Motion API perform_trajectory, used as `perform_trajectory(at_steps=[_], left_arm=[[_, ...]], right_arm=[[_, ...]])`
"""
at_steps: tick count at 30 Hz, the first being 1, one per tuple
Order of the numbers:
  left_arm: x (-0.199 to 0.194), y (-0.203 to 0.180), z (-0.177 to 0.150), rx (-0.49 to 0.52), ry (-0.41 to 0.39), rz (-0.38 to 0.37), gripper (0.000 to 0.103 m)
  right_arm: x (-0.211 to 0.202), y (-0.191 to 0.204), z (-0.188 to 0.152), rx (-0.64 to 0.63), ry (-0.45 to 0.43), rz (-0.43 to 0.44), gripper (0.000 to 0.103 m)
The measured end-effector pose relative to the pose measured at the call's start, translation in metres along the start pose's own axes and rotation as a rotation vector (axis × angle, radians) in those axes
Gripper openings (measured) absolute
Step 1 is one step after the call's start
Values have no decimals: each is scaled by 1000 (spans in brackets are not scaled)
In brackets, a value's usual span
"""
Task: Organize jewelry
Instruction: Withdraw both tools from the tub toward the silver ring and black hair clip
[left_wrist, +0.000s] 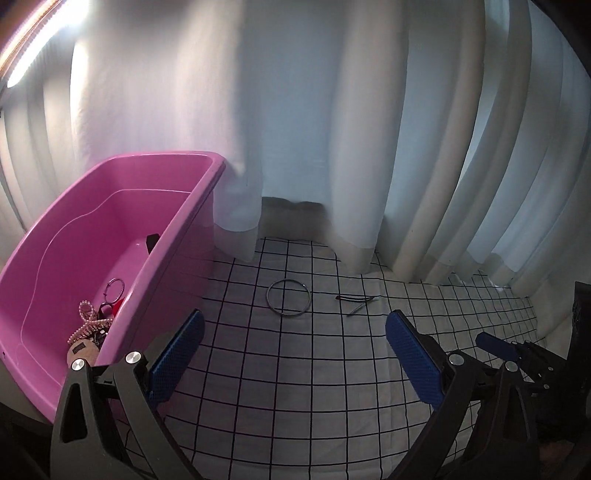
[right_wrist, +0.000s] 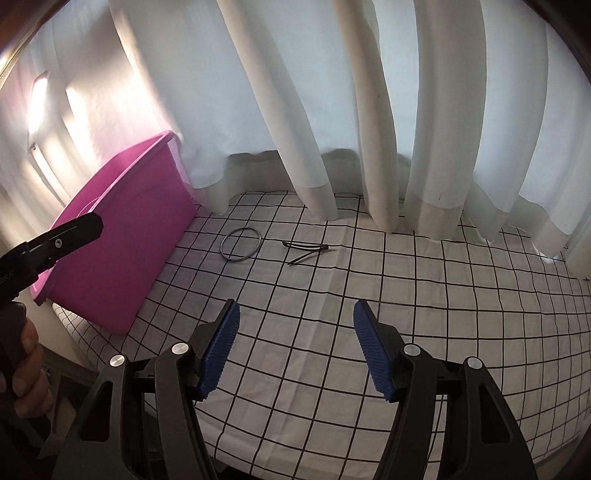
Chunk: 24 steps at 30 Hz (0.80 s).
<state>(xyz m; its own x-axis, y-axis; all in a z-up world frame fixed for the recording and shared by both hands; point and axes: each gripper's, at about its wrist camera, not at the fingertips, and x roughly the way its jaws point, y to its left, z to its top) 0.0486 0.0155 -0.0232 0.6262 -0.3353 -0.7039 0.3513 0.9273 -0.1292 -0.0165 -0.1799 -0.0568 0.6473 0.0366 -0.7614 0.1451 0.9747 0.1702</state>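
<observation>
My left gripper (left_wrist: 295, 343) stands spread as wide as it goes, low in its own view, with nothing between the blue pads (left_wrist: 413, 363). My right gripper (right_wrist: 295, 338) is open too, a little narrower, and equally empty. I judge both are spread ready for pickups, not carrying anything.

Just above the left jaws, mid-frame, a silver bangle (left_wrist: 288, 297) lies flat on the checked cloth (left_wrist: 314, 387), and to its right rest some thin dark hair clips (left_wrist: 354, 301), close together. In the right view the same two sit in the upper middle, bangle (right_wrist: 241, 245) left of clips (right_wrist: 306, 251), well clear of each other.

The pink tub (left_wrist: 177, 229) fills the left of the left view; beads (left_wrist: 86, 325) and a small ring (left_wrist: 115, 289) already lie heaped in its near corner, so I take it as the collecting place.

Open cloth surrounds both loose pieces, leaving free approach from below. The white curtain (right_wrist: 332, 129) hangs down to the cloth behind them, and the tub's wall stands just left of the bangle, the tightest side.
</observation>
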Motion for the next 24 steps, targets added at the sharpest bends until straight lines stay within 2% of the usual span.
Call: perform_trajectory(at_steps=[5, 10, 17, 24], left_arm=[[51, -1, -1, -26, 92, 20, 97], [97, 5, -1, -46, 142, 67, 97], [155, 10, -5, -61, 193, 83, 97], [186, 15, -6, -49, 209, 100, 97]], right_arm=[[29, -5, 5, 7, 25, 18, 61], [70, -11, 16, 27, 46, 20, 61], [130, -23, 32, 69, 85, 8, 61], [169, -25, 45, 68, 99, -16, 61]])
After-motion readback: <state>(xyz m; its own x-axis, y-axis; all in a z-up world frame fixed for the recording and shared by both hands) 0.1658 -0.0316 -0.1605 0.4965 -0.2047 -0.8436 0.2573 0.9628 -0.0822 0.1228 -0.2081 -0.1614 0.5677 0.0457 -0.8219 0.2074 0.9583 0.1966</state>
